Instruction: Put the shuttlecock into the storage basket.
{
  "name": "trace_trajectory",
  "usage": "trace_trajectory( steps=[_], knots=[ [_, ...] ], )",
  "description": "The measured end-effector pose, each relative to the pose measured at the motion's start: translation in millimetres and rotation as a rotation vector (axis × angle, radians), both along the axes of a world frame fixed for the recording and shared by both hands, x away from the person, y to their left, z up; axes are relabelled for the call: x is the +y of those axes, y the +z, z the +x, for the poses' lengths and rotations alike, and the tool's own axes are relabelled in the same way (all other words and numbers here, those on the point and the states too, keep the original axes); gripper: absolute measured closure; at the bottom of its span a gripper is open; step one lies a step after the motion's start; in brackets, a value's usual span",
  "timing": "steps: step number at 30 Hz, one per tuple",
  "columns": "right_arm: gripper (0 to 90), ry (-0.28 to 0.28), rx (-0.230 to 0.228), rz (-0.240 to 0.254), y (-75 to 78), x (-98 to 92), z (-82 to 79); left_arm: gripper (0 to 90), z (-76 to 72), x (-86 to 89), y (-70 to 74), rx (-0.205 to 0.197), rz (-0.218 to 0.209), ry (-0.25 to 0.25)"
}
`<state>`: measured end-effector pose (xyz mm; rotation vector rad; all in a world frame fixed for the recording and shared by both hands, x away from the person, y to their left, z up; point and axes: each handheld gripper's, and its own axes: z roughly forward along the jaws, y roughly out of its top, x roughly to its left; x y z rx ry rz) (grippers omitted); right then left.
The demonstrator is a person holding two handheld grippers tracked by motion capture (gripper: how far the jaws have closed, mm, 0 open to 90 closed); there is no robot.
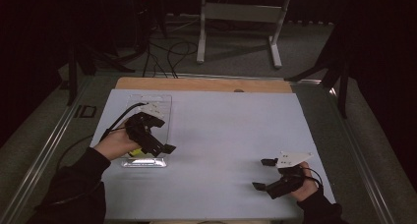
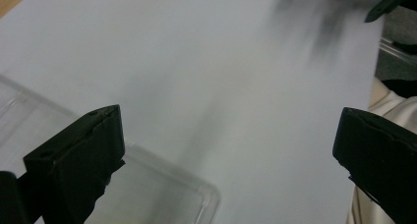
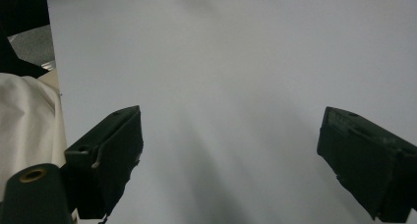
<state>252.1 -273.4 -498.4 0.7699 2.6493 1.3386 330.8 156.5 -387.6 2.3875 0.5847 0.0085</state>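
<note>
At the table's left, a person's left gripper (image 1: 150,135) hangs over a clear plastic tray (image 1: 164,106) lying flat on the pale sheet (image 1: 221,135) that covers the tabletop; seen from above, something yellow (image 1: 135,153) shows under the hand at the tray's near end, too hidden to name. In the left gripper view its jaws stand wide apart with nothing between them, the tray's rounded corner (image 2: 209,197) just below. Across a bare stretch of sheet, well apart from the tray, the right gripper (image 1: 261,174) sits low by the table's near right corner, its jaws likewise spread and empty over plain sheet (image 3: 231,86). Judging by this, the work looks barely begun: the tray lies ungripped, and any lifting or moving of it appears yet to be done
</note>
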Motion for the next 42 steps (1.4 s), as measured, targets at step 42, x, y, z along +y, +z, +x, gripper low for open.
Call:
trace_trajectory(
  steps=[42],
  knots=[
    [10.1, -0.041, 0.0, -0.006, -10.9, -6.1, -0.3, 0.1, -64.4, -79.6, -67.7, -0.049, -0.075, -0.195]
  ],
)
